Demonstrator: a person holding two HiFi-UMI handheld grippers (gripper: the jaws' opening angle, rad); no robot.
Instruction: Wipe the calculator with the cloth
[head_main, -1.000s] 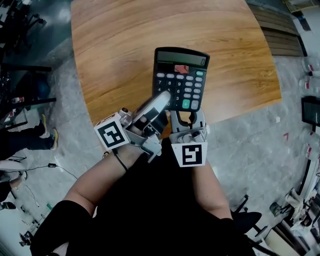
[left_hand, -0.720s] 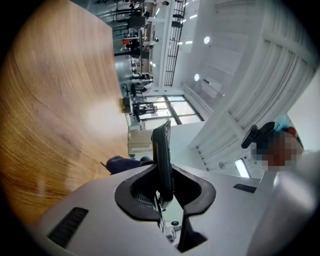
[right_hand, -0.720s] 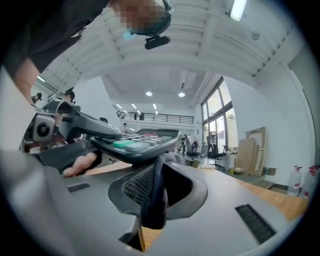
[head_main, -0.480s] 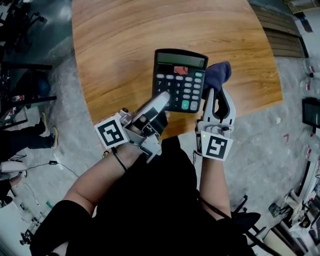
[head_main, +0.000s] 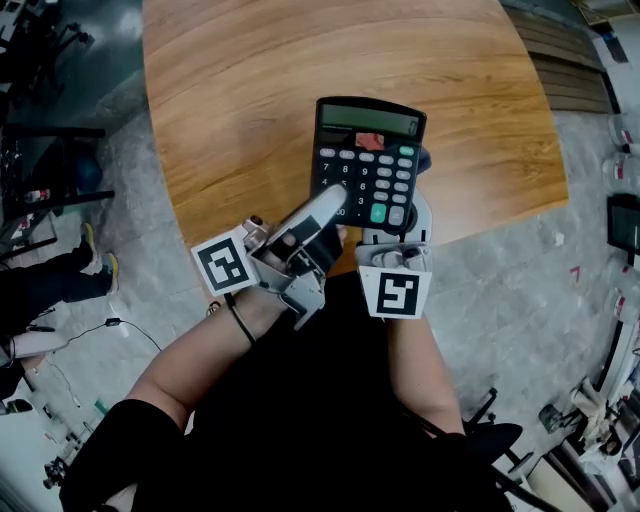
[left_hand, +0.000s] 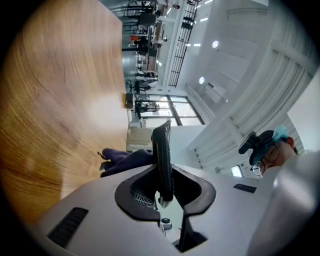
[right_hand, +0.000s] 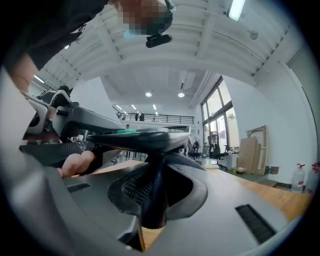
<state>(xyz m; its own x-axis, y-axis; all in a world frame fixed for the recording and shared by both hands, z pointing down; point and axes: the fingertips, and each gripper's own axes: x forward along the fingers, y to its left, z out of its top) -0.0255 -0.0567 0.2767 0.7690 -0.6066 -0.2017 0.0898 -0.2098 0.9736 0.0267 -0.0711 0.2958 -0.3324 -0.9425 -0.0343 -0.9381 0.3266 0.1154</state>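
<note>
The light wooden bench with a rounded edge fills the top of the head view. Over its 6 o'clock edge hangs the black desk calculator with grey, red and green keys, lifted off the wood with its key face up. The left gripper comes in at the calculator's 7 o'clock corner, its fingers pinching the thin edge. The right gripper sits at 5 o'clock beneath it, fingers pressed on the dark blue cloth, which lies against the calculator's underside and peeks out at its 3 o'clock side.
</note>
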